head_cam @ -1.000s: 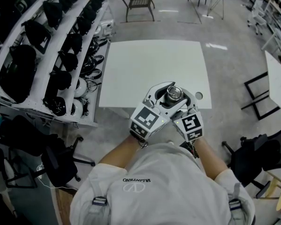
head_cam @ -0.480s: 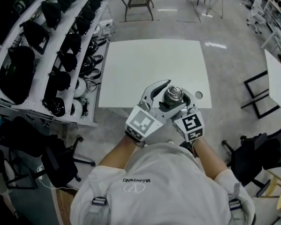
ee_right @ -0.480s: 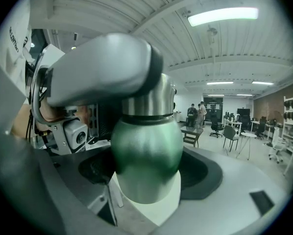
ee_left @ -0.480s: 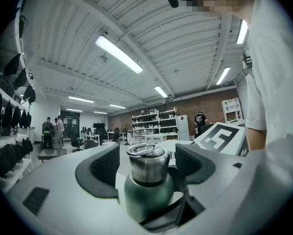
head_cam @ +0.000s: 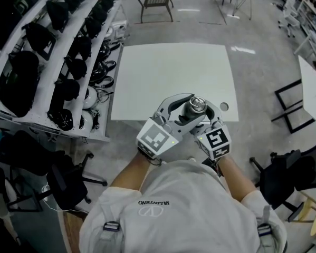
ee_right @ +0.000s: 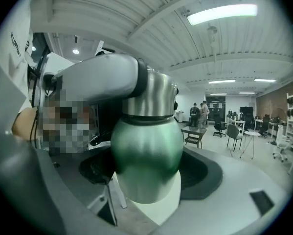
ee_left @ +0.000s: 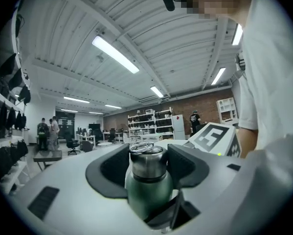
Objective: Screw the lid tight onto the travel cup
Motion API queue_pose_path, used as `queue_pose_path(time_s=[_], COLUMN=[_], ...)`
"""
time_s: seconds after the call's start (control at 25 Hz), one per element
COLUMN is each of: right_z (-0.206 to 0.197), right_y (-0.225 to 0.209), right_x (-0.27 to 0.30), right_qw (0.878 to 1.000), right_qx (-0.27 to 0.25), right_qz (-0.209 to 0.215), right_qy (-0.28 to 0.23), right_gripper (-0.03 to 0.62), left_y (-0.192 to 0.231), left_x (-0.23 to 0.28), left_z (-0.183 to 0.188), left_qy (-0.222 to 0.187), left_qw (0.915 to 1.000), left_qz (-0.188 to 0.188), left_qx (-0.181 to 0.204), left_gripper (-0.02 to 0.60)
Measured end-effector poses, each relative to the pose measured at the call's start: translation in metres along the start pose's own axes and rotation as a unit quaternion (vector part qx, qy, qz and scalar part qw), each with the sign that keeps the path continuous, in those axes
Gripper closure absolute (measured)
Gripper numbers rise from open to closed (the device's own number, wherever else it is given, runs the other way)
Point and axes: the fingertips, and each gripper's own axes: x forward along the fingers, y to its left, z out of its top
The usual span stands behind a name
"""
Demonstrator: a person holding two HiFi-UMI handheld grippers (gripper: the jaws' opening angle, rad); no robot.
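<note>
The travel cup (ee_right: 146,155) has a green body and a steel lid (ee_left: 147,158) with a wire loop on top. It is held in the air over the white table's near edge (head_cam: 173,73). My right gripper (ee_right: 146,180) is shut on the green body, low on the cup. My left gripper (ee_left: 147,163) comes in from the left, and its jaws are closing on the lid, with both black pads (ee_left: 112,168) touching the lid's sides. In the head view the lid (head_cam: 195,105) shows between the left gripper (head_cam: 192,108) and the right gripper (head_cam: 202,119).
A small round thing (head_cam: 223,107) lies by the table's near right corner. White shelves of black bags (head_cam: 52,51) run along the left. Office chairs stand at lower left (head_cam: 68,183) and right (head_cam: 284,178). Another white table (head_cam: 313,94) is at the right.
My left gripper's marker cube has swung down and to the left around the lid, and its jaws have spread and come back in. The cup and the right gripper have stayed put.
</note>
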Motion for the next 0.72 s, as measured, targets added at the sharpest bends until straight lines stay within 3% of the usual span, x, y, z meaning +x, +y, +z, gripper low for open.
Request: queue_pose_path(time_s=[0.16,0.28,0.36,0.48,0.6,0.64,0.72], right_z=[0.01,0.013,0.012,0.008,0.003,0.002,-0.003], right_y=[0.023,0.041,0.046,0.039,0.019,0.012,0.0], right_x=[-0.008,-0.017,-0.017,-0.013,-0.005,-0.003,-0.001], right_qw=[0.995,0.986,0.983,0.988,0.996,0.998,1.0], right_qx=[-0.011,-0.027,-0.026,-0.021,-0.023,-0.02,-0.019], right_qz=[0.095,0.158,0.174,0.151,0.084,0.062,0.023], right_qy=[-0.036,-0.049,-0.049,-0.039,-0.014,-0.006,0.01], right_gripper=[0.209,0.209,0.209,0.209,0.209,0.209,0.209], left_y=[-0.014,-0.024,-0.025,-0.019,-0.005,0.0,0.007], left_x=[-0.013,-0.025,-0.029,-0.025,-0.014,-0.011,-0.007], left_z=[0.015,0.017,0.015,0.008,0.001,-0.001,-0.004], left_qy=[-0.064,-0.065,-0.057,-0.041,-0.013,-0.006,0.006], left_qw=[0.9915,0.9809,0.9778,0.9843,0.9964,0.9987,0.9999], left_qz=[-0.113,-0.183,-0.201,-0.172,-0.082,-0.049,0.007], left_qx=[0.002,0.0,0.001,0.001,0.015,0.009,-0.008], left_gripper=[0.345,0.345,0.345,0.342,0.296,0.261,0.249])
